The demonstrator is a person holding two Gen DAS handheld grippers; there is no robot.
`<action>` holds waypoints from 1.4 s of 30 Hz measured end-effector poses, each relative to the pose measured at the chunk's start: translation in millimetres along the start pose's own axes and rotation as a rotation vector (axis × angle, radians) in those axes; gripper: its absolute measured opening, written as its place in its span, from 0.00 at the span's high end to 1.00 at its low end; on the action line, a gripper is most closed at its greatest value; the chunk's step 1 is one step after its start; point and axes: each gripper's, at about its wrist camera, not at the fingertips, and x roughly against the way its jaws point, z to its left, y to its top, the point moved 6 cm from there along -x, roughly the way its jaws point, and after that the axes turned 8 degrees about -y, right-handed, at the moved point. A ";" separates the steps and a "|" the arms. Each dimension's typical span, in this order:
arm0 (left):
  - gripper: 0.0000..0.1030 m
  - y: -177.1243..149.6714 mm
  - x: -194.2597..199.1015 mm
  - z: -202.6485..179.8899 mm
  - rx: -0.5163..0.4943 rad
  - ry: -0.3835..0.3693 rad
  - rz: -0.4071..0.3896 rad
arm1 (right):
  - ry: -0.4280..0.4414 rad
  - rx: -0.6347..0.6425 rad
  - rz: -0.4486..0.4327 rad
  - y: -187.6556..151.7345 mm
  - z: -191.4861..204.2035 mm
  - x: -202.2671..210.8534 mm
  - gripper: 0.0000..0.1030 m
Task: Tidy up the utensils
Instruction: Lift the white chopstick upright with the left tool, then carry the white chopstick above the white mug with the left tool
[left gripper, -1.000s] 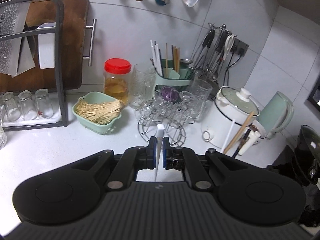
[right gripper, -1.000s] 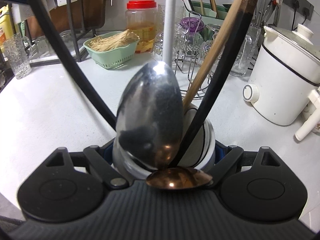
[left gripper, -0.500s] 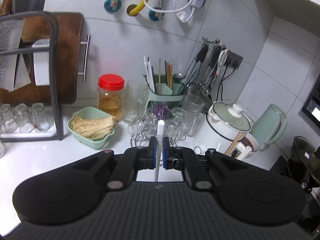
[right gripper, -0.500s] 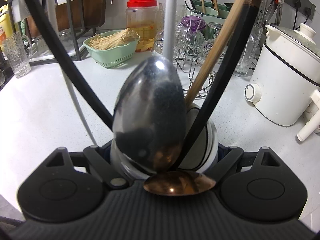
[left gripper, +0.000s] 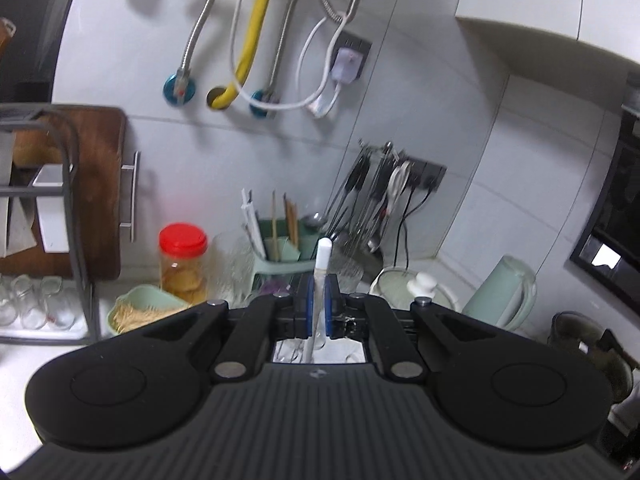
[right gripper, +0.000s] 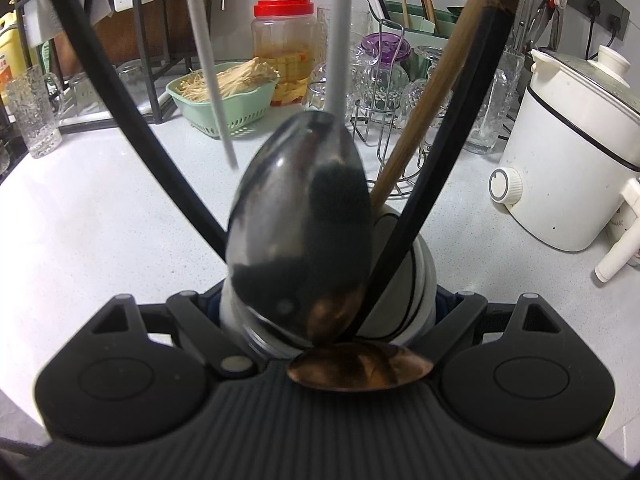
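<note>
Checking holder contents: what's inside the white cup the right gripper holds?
In the white cup: a large steel spoon, a wooden handle, two black handles and a copper spoon bowl at the rim. The cup's inside and bottom are covered.

My right tongs hide behind the striped cup, the utensil handles run off the top edge, and the big spoon blurs.

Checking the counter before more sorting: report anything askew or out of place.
One oddity: a white utensil handle lies loose on the counter beside the white cooker, not in any holder. The cup in the right gripper bristles with splayed utensils.
</note>
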 end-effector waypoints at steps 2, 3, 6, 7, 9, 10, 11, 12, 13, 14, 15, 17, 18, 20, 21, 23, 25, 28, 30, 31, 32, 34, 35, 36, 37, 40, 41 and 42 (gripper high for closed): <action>0.96 5.1 0.2 -6.4 0.004 -0.016 -0.003 | 0.000 -0.003 -0.001 -0.6 -0.4 0.4 0.12; 0.98 7.4 -0.2 -9.8 0.003 -0.027 -0.004 | 0.000 -0.005 -0.002 -0.7 -0.7 0.4 0.12; 0.98 12.3 -1.1 -20.2 -0.009 -0.049 -0.005 | -0.001 -0.008 -0.005 -1.3 -0.5 1.0 0.11; 0.99 13.3 -1.6 -24.1 -0.017 -0.057 -0.004 | -0.001 -0.008 -0.006 -1.4 -0.6 1.1 0.12; 0.99 12.9 -4.4 -30.3 -0.035 -0.063 0.004 | -0.001 -0.008 -0.009 -1.5 -0.5 1.2 0.12; 0.99 12.2 -5.4 -31.2 -0.034 -0.065 0.009 | -0.002 -0.008 -0.010 -1.4 -0.5 1.2 0.12; 0.99 11.2 -5.9 -30.3 -0.022 -0.068 0.012 | -0.001 -0.008 -0.010 -1.5 -0.8 1.2 0.12; 0.99 9.7 -6.5 -27.7 -0.012 -0.068 0.016 | 0.000 -0.009 -0.010 -1.3 -1.1 1.0 0.12; 0.99 8.3 -7.0 -24.5 -0.008 -0.059 0.021 | 0.000 -0.009 -0.011 -1.2 -1.1 0.8 0.11; 0.99 6.2 -7.8 -19.5 -0.003 -0.048 0.027 | 0.001 -0.009 -0.012 -1.3 -1.3 0.6 0.11; 0.99 4.0 -7.6 -14.0 0.006 -0.041 0.034 | 0.001 -0.009 -0.014 -1.2 -1.3 0.6 0.11; 0.99 -1.8 -7.4 1.1 0.028 -0.025 0.046 | 0.001 -0.008 -0.017 -1.1 -1.4 0.5 0.11; 0.99 -5.9 -7.6 9.8 0.033 -0.011 0.053 | 0.001 -0.008 -0.019 -2.4 -1.1 1.4 0.11; 0.99 -17.0 -11.8 30.0 0.048 0.014 0.098 | 0.004 -0.005 -0.020 -2.7 -1.0 1.4 0.12; 0.99 -24.0 -13.2 40.1 0.060 0.022 0.116 | 0.004 -0.004 -0.021 -3.6 -0.7 2.6 0.12; 0.98 -40.4 -17.6 60.7 0.079 0.047 0.157 | 0.005 -0.004 -0.019 -3.3 -1.5 2.5 0.12; 0.98 -60.4 -26.8 77.4 0.084 0.049 0.219 | 0.002 -0.006 -0.013 -3.0 -2.9 2.5 0.12; 0.98 -91.1 -45.7 95.5 0.067 0.014 0.308 | -0.014 -0.018 -0.002 -3.1 -6.3 2.0 0.12; 0.98 -112.1 -58.1 103.3 0.041 -0.010 0.365 | -0.028 -0.029 0.006 -4.1 -9.1 2.7 0.12; 0.98 -122.1 -65.3 106.1 0.027 -0.028 0.394 | -0.037 -0.036 0.010 -5.2 -10.7 3.3 0.12; 0.98 -132.2 -72.1 108.5 0.015 -0.047 0.423 | -0.046 -0.042 0.012 -6.1 -11.9 3.9 0.12; 0.98 -149.5 -85.5 111.0 -0.014 -0.085 0.474 | -0.061 -0.055 0.015 -8.2 -13.9 5.4 0.12; 0.97 -156.3 -92.9 112.1 -0.025 -0.118 0.493 | -0.069 -0.063 0.016 -9.2 -14.6 6.2 0.12; 0.97 -162.0 -100.6 113.3 -0.034 -0.145 0.513 | -0.077 -0.071 0.018 -10.2 -15.5 6.8 0.11; 0.97 -167.6 -109.0 114.1 -0.049 -0.164 0.531 | -0.085 -0.079 0.019 -11.2 -16.0 7.6 0.11; 0.93 -177.8 -135.9 114.7 -0.093 -0.225 0.580 | -0.102 -0.095 0.023 -13.5 -17.0 9.1 0.11; 0.86 -180.3 -144.3 112.7 -0.111 -0.236 0.593 | -0.105 -0.099 0.024 -14.2 -17.1 9.8 0.11; 0.82 -182.5 -152.5 112.1 -0.131 -0.237 0.607 | -0.109 -0.102 0.025 -14.3 -17.6 10.2 0.11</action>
